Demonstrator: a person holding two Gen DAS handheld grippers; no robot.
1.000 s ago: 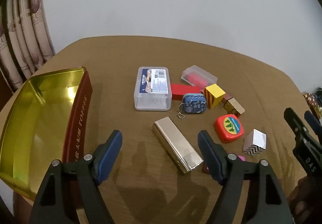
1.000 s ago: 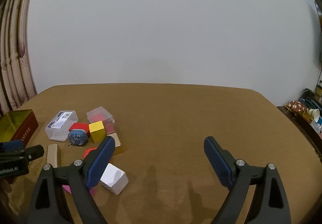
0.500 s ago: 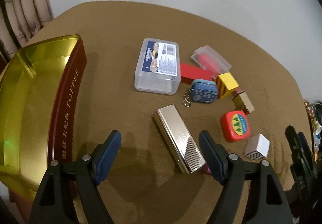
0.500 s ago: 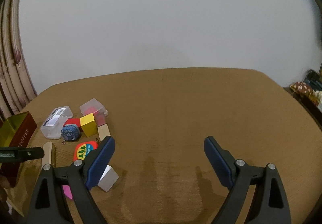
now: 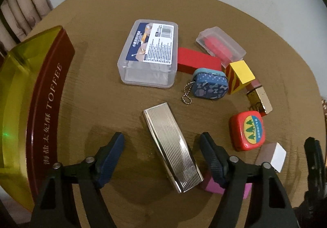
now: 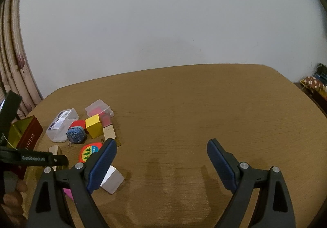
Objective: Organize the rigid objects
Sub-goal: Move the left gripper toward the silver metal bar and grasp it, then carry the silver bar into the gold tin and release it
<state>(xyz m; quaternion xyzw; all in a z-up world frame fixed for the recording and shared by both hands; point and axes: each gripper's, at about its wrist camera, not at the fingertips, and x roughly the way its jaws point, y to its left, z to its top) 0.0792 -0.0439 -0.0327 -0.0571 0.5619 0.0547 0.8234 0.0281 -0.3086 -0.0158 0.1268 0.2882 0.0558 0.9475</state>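
With both tongs spread wide and holding nothing, you have the left gripper (image 5: pixel 162 147) hanging over the ribbed silver case (image 5: pixel 171 147), which lies flat on the brown table (image 5: pixel 98 93), angled, between the two blue pads. The toffee tin (image 5: pixel 49 105) sits open at the left, well apart from the case; probably the drop spot. The right gripper (image 6: pixel 161 159) idles over bare table, pile to its left.

Risks, as I judge them:
- The case runs diagonal to your jaws. Close now and you catch corners, it likely twists or squirts out; the metal looks slick.
- The pink block (image 5: pixel 212 185) sits just beside the case's near end, under your right pad (image 5: pixel 212 160). Descend as is and that pad may land on it or drag it.
- The case lies low and flat, so the pads may scrape the table before getting purchase.
- The white block (image 5: pixel 273 155) and red tape measure (image 5: pixel 248 130) are near; a wide sweep knocks them.
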